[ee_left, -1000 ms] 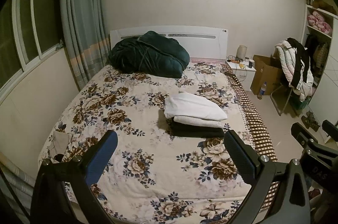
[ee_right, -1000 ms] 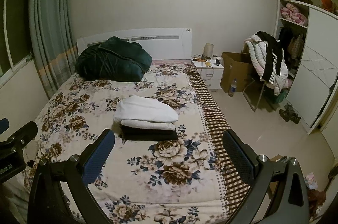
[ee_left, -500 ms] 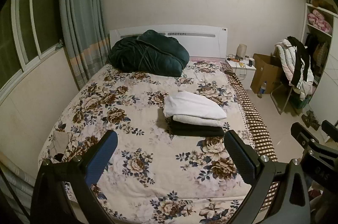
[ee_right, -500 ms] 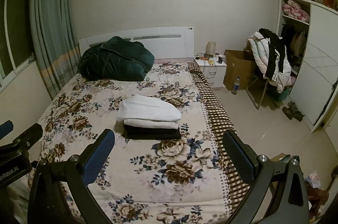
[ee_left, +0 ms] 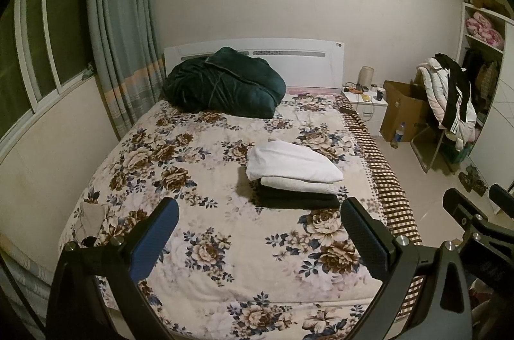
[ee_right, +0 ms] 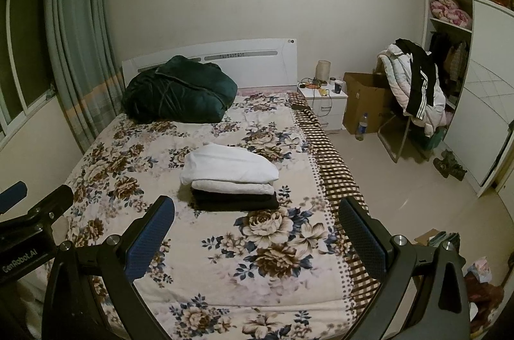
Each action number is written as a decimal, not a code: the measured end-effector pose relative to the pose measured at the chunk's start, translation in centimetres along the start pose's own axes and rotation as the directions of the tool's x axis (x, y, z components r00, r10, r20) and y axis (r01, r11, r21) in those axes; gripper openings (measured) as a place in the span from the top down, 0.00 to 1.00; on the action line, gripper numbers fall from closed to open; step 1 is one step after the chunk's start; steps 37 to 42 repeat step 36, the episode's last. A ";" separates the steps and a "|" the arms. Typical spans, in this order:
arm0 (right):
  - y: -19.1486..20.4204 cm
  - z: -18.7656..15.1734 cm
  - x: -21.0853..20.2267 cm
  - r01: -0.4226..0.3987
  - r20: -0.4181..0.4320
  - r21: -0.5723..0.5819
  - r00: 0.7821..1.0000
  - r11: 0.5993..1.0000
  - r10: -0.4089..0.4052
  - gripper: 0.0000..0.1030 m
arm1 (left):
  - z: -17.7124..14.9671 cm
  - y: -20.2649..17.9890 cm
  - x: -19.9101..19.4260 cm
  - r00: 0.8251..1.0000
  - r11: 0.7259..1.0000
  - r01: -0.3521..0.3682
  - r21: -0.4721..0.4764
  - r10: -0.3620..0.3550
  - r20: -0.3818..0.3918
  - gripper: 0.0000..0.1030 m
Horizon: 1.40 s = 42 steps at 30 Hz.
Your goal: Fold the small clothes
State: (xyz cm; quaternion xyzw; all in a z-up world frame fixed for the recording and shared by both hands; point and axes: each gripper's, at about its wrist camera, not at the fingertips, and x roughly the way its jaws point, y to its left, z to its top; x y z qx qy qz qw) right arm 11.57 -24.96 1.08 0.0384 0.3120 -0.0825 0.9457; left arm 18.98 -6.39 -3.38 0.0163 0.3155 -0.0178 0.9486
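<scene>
While both my tools hang above the foot of the bed, my left tool and my right tool are spread wide, grasping nothing; the folded clothes stack, white pieces over black, sits mid-frame on the floral cover, with a dark green quilt at upper left by the headboard

Folded clothes stack lies mid-bed, bundled quilt behind.
</scene>
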 end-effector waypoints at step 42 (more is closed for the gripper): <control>0.6 0.0 0.2 -0.001 0.004 0.008 1.000 1.000 0.001 0.00 | 0.7 -0.2 0.1 1.000 1.000 0.000 0.007 0.000 0.006 0.00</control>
